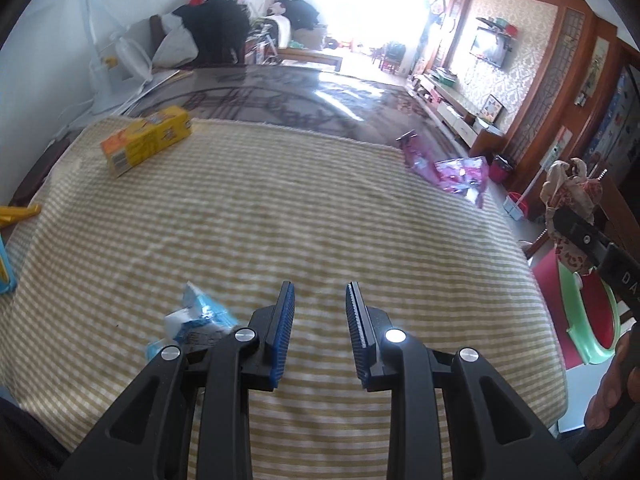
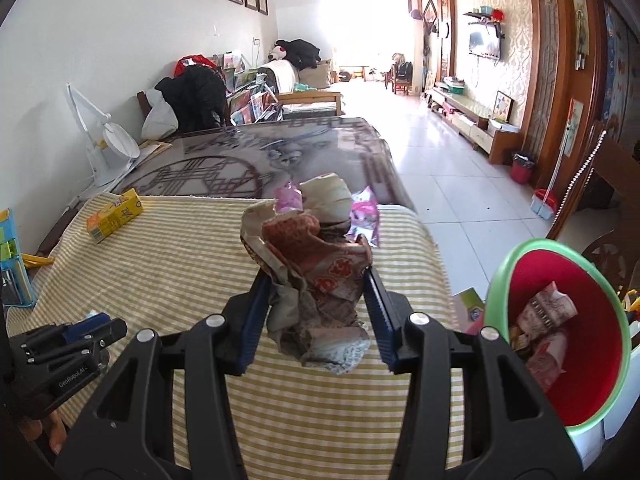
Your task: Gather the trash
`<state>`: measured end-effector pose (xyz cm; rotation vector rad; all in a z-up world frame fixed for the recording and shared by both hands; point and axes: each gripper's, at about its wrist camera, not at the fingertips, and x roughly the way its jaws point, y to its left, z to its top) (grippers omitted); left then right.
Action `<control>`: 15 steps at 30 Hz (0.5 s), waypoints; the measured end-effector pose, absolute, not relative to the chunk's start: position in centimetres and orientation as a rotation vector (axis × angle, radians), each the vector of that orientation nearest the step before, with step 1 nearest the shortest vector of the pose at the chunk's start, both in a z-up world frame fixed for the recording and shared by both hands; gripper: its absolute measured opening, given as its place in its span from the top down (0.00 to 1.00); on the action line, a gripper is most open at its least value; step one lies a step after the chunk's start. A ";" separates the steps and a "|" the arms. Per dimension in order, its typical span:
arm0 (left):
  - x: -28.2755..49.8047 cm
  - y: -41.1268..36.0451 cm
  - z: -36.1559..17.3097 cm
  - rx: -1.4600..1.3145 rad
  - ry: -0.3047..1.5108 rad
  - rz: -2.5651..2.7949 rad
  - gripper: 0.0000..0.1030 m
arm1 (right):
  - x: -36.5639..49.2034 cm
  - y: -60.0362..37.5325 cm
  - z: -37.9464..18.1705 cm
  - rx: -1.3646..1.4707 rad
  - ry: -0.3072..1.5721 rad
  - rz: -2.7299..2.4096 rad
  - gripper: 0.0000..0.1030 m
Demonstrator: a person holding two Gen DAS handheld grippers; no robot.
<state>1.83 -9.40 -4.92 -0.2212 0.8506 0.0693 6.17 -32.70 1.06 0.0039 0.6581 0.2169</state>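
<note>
My right gripper [image 2: 316, 280] is shut on a crumpled red and beige paper wrapper [image 2: 320, 276], held above the striped cloth [image 2: 168, 264]; it also shows at the right edge of the left wrist view [image 1: 568, 188]. My left gripper [image 1: 320, 292] is open and empty just above the cloth [image 1: 280, 200], and appears at lower left in the right wrist view [image 2: 92, 326]. A blue and white wrapper [image 1: 200, 312] lies just left of its left finger. A yellow box [image 1: 146, 138] lies far left. Pink wrappers [image 1: 460, 172] lie at the far right edge.
A red bin with a green rim [image 2: 560, 344] holding wrappers stands beside the table's right edge, also in the left wrist view [image 1: 592, 320]. A dark glass tabletop [image 2: 280, 152] extends beyond the cloth. A white fan [image 2: 108, 140] stands at far left. A blue organizer [image 2: 12, 264] sits at the left edge.
</note>
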 end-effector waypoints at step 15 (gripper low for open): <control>2.8 -13.0 -2.4 -0.140 0.804 0.017 0.62 | 6.2 -36.8 1.0 0.094 0.661 0.159 0.56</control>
